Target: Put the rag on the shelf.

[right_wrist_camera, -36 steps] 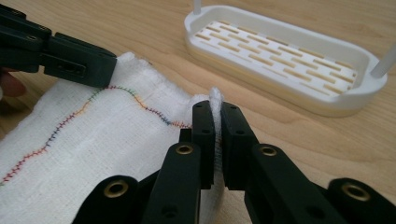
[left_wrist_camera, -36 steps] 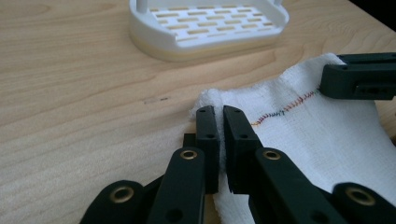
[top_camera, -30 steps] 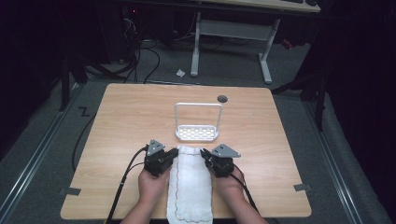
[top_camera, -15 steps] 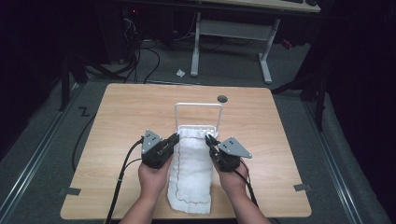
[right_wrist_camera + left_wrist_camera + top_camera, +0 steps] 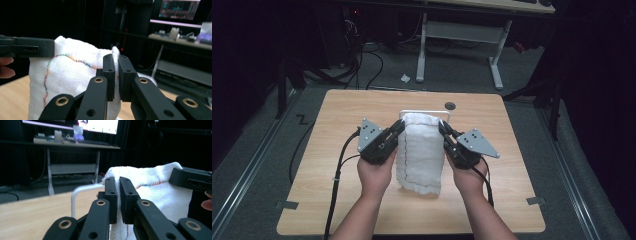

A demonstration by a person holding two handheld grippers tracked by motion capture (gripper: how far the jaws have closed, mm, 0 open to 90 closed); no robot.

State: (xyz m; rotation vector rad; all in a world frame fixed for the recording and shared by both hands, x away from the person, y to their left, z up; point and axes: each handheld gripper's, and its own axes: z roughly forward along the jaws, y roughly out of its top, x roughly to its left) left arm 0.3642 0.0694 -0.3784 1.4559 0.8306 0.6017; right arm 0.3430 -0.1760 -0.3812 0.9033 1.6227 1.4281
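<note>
Towel (image 5: 421, 150) hangs lifted, both my tongs, left (image 5: 398, 129) and right (image 5: 444, 129), clamped on its top corners; draping over the rack (image 5: 447, 114) near the bench's far edge remains.

Wooden tabletop (image 5: 337, 200); white wire rack (image 5: 75, 195) at its far middle; desk (image 5: 462, 30) beyond; paper scrap (image 5: 405, 78) on floor.

Both grippers (image 5: 399, 131) (image 5: 443, 131) have lifted the white towel (image 5: 421, 150) off the table (image 5: 337, 115), now hanging.
</note>
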